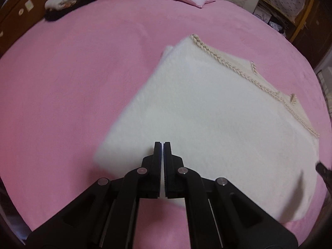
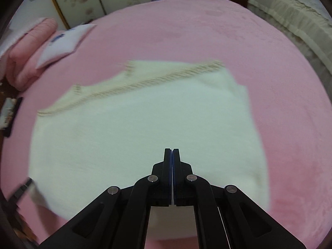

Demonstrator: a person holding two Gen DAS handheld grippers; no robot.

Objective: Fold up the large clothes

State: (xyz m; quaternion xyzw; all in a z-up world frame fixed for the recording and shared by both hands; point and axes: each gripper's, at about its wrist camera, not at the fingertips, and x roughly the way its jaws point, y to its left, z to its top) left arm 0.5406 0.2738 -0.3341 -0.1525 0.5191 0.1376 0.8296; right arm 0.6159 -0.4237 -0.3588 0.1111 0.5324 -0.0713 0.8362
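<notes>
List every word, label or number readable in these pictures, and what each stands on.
No text can be read.
Blue print on the pale pillow: too blurred to read.
Stickers on the wooden headboard: too small to read.
White garment: no label showing.

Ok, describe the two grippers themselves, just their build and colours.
Both look the same. The left gripper and the right gripper are matte black, with two flat narrow fingers on angled linkage arms joined by round silver pivot pins. The inner finger pads look dark blue and ribbed. No cables, markings or sleeves show.
</notes>
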